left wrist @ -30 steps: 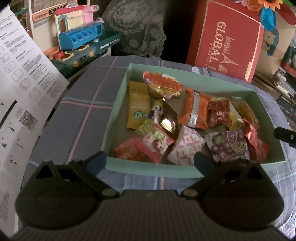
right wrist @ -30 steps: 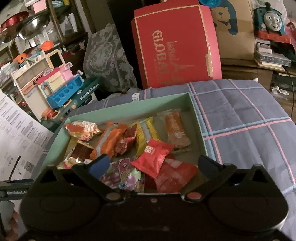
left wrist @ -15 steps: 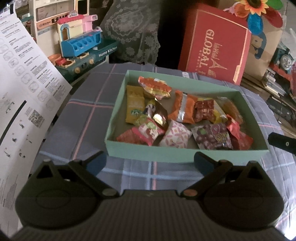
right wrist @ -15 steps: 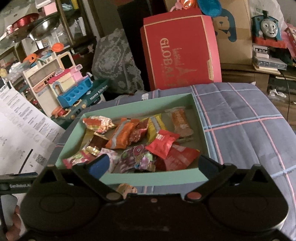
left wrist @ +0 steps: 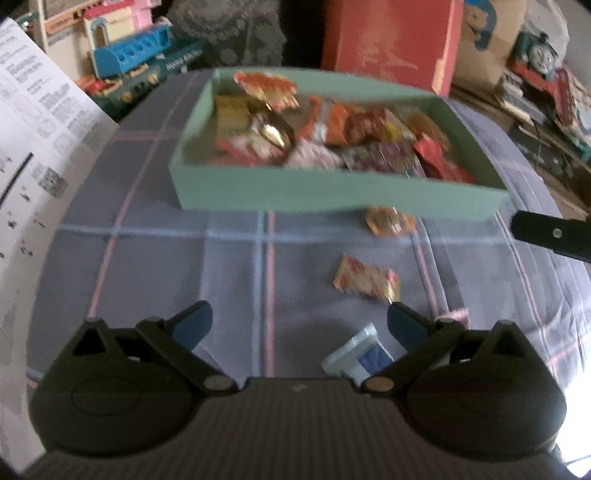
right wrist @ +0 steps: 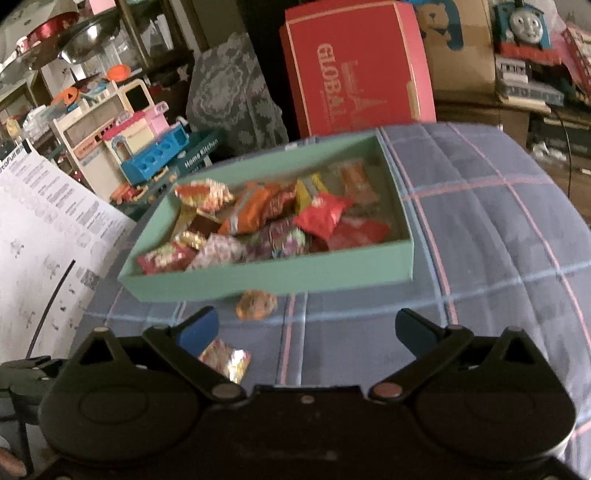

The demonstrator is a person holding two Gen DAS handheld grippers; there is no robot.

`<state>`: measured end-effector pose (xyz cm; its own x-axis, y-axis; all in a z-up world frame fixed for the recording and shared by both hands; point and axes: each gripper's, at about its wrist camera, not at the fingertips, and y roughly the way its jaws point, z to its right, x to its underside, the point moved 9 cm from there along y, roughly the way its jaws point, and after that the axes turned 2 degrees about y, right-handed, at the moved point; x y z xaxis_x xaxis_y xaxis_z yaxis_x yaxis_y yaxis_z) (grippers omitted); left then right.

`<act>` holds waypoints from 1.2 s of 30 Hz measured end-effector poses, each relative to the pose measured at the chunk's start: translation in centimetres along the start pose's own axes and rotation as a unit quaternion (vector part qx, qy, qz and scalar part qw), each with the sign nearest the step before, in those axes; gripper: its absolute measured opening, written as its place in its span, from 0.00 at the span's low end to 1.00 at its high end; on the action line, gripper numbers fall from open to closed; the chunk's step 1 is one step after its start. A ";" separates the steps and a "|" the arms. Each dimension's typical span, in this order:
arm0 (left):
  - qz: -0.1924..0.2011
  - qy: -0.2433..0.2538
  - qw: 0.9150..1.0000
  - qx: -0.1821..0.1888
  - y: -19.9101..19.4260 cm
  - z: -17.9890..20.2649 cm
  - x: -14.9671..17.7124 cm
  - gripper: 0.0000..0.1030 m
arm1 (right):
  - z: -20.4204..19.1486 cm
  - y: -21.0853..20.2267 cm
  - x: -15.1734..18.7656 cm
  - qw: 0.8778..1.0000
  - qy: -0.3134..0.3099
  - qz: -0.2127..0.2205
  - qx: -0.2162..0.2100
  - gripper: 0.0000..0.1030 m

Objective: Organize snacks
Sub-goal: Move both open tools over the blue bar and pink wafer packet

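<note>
A green box (left wrist: pixel 332 192) (right wrist: pixel 280 275) full of several wrapped snacks sits on the plaid cloth. In front of it lie loose snacks: an orange round one (left wrist: pixel 389 220) (right wrist: pixel 256 304), a red-yellow packet (left wrist: pixel 365 279) (right wrist: pixel 225 360), a white-blue packet (left wrist: pixel 360 356) and a small pink one (left wrist: pixel 456 314). My left gripper (left wrist: pixel 299 321) is open and empty, near the white-blue packet. My right gripper (right wrist: pixel 306 328) is open and empty, its left finger above the red-yellow packet. Part of it shows in the left wrist view (left wrist: pixel 550 236).
A red gift box (left wrist: pixel 388 40) (right wrist: pixel 354 70) stands behind the green box. A toy kitchen (left wrist: pixel 125 55) (right wrist: pixel 147 147) is at back left. A white instruction sheet (left wrist: pixel 40 155) (right wrist: pixel 44 240) stands at the left. A toy train (right wrist: pixel 524 26) sits back right.
Both grippers have pulled back from the box toward the near side. The loose snacks on the cloth in front of the box have come into view.
</note>
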<state>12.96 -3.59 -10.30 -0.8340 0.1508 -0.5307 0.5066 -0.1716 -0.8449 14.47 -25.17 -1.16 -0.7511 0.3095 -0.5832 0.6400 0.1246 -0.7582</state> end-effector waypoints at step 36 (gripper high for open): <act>-0.045 -0.038 0.998 -0.012 2.8 -3.2 5.0 1.00 | -2.2 2.6 9.5 0.990 -0.053 -0.130 0.011 0.49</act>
<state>10.86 -0.22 -15.54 -0.8902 0.0909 -0.4464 0.4328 -0.1366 -0.8911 9.34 -19.77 -8.05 -0.9032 0.1689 -0.3945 0.4206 0.1663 -0.8919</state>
